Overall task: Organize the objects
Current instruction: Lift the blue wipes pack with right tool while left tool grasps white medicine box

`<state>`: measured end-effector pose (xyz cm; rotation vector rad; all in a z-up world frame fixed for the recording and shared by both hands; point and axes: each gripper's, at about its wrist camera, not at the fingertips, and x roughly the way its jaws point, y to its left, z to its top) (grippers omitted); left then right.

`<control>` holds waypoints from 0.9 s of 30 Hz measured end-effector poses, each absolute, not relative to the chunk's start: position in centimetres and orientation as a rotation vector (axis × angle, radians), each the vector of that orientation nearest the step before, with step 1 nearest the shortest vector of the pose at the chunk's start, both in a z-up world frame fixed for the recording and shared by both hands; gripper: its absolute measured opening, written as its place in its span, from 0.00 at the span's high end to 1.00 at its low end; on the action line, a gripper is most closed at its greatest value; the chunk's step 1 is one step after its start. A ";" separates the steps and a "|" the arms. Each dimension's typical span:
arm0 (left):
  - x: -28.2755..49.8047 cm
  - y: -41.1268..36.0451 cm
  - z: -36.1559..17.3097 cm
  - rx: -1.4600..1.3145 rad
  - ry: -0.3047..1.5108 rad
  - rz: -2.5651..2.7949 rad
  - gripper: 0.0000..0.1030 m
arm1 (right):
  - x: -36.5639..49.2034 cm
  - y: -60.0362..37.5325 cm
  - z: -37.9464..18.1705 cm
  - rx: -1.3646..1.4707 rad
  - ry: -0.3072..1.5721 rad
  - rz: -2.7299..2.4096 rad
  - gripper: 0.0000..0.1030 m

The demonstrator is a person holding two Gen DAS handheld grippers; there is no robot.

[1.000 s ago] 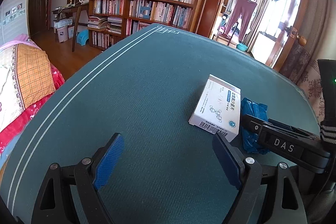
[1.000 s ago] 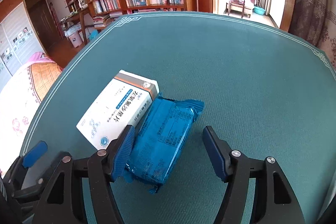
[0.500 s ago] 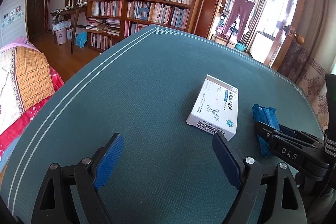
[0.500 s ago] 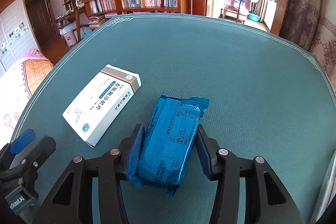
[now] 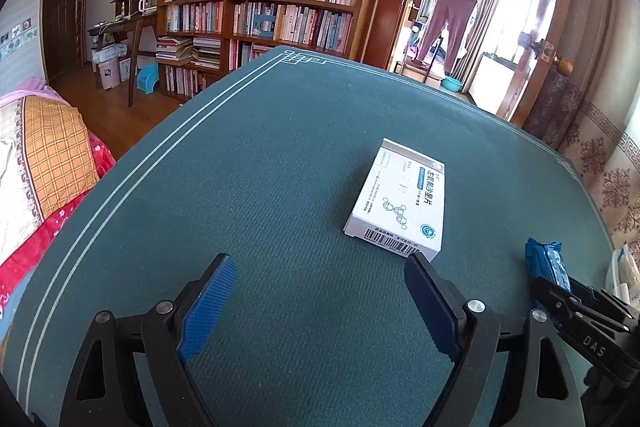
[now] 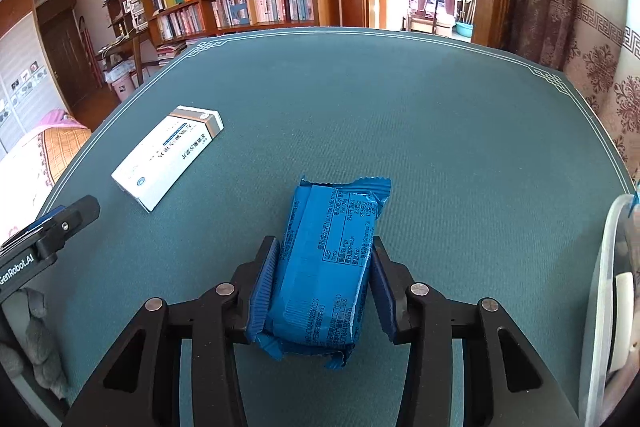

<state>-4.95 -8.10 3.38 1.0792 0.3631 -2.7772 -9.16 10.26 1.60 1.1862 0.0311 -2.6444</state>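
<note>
My right gripper [image 6: 325, 259] is shut on a blue snack packet [image 6: 332, 251], its pads pressed against both long sides, above the green tablecloth. The packet's end also shows in the left wrist view [image 5: 546, 263], with the right gripper [image 5: 560, 291] behind it. A white medicine box [image 6: 168, 155] lies flat to the left of the packet; in the left wrist view the box [image 5: 400, 205] lies just beyond my right fingertip. My left gripper [image 5: 320, 287] is open and empty, low over the cloth, and it shows at the left edge of the right wrist view [image 6: 52, 227].
A clear plastic container [image 6: 612, 267] with white items inside stands at the table's right edge. The green tablecloth [image 6: 400, 115] with white border lines covers the table. A bed [image 5: 36, 155] lies off the left edge; bookshelves stand beyond the far edge.
My right gripper closed on the blue packet and carried it right, away from the white box. My left gripper stayed open and shifted only slightly.
</note>
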 end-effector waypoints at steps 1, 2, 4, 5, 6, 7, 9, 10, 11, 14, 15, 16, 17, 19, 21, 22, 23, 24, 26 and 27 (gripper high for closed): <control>-5.0 -7.9 3.5 1.086 0.362 -2.782 0.14 | -9.0 10.4 1.6 1.184 0.022 -2.642 0.56; -5.2 -7.8 3.5 1.096 0.366 -2.790 0.14 | -8.9 10.6 1.5 1.182 0.015 -2.643 0.56; -5.5 -7.3 3.7 1.120 0.362 -2.804 0.14 | -8.8 10.8 1.5 1.179 0.004 -2.641 0.56; -5.7 -7.0 3.9 1.130 0.343 -2.811 0.14 | -8.8 10.9 1.5 1.178 -0.002 -2.640 0.56; -6.0 -6.6 4.0 1.139 0.317 -2.820 0.14 | -8.9 11.0 1.5 1.177 -0.008 -2.639 0.56; -6.3 -6.1 4.2 1.148 0.291 -2.830 0.14 | -8.9 11.1 1.5 1.175 -0.012 -2.638 0.56; -7.2 -5.3 4.3 1.177 0.244 -2.855 0.13 | -8.8 11.1 1.6 1.174 -0.018 -2.636 0.56; -7.7 -4.9 4.4 1.186 0.223 -2.864 0.11 | -8.7 11.2 1.6 1.172 -0.022 -2.635 0.56; -8.3 -4.5 4.4 1.194 0.198 -2.866 0.10 | -8.7 11.2 1.6 1.171 -0.027 -2.633 0.56; -9.9 -3.9 4.3 1.207 0.148 -2.857 0.10 | -8.7 11.5 1.6 1.166 -0.051 -2.627 0.56; -10.4 -3.8 4.2 1.212 0.144 -2.855 0.10 | -8.7 11.5 1.6 1.165 -0.057 -2.625 0.56; -11.0 -3.8 4.1 1.221 0.142 -2.853 0.10 | -8.7 11.6 1.6 1.164 -0.062 -2.623 0.56; -11.5 -3.7 4.0 1.229 0.138 -2.849 0.10 | -8.7 11.6 1.6 1.163 -0.066 -2.622 0.56; -12.3 -3.5 3.7 1.245 0.125 -2.842 0.10 | -8.7 11.7 1.6 1.162 -0.072 -2.621 0.56; -13.0 -3.4 3.4 1.267 0.119 -2.837 0.10 | -8.7 11.7 1.6 1.161 -0.078 -2.619 0.56; -13.2 -3.3 3.2 1.276 0.114 -2.834 0.10 | -8.8 11.7 1.6 1.160 -0.081 -2.618 0.56; -13.5 -3.3 3.0 1.283 0.107 -2.830 0.10 | -8.8 11.7 1.6 1.160 -0.084 -2.617 0.56; -13.6 -3.2 2.8 1.293 0.101 -2.825 0.10 | -8.8 11.7 1.6 1.160 -0.084 -2.617 0.56; -13.9 -3.3 2.6 1.317 0.103 -2.818 0.16 | -8.8 11.7 1.6 1.160 -0.083 -2.618 0.56; -13.8 -3.2 2.6 1.311 0.093 -2.819 0.16 | -8.8 11.7 1.6 1.160 -0.083 -2.618 0.56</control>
